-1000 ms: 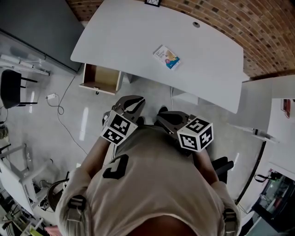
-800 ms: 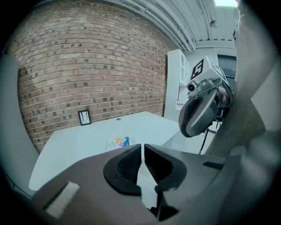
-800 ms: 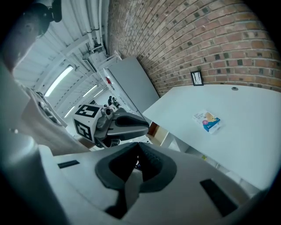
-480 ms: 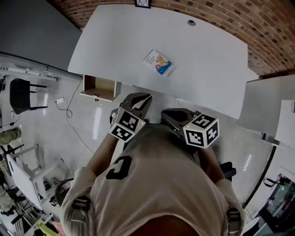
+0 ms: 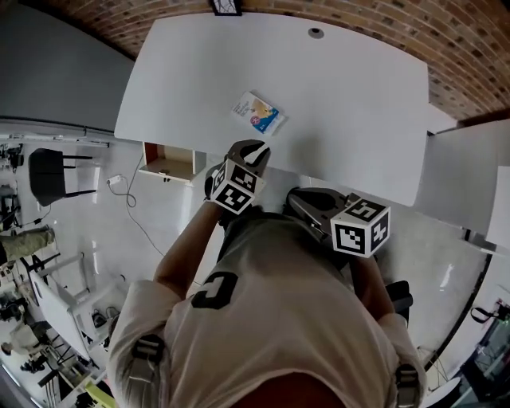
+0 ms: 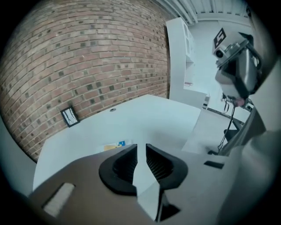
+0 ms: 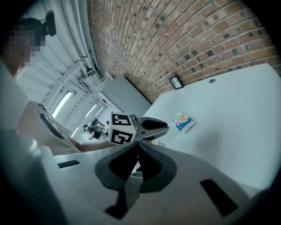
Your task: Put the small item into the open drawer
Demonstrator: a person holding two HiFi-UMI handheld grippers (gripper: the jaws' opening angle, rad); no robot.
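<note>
Small item (image 5: pixel 256 112) apparently near table (image 5: pixel 358 96) edge

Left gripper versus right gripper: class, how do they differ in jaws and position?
The left gripper has jaws slightly apart, having just been opening; the right gripper has jaws that meet. The left gripper reaches the edge of the white table near the small packet; the right gripper sits short of it, close to the person's body. Both are empty.

I see a white table (image 5: pixel 343 103) set against a red brick wall (image 5: pixel 454 40), with a small framed picture (image 5: pixel 226 6) at the table's far edge. Left of the table a black chair (image 5: pixel 46 171) stands on glossy pale floor (image 5: pixel 96 239); right of it, white shelving (image 6: pixel 178 52).
</note>
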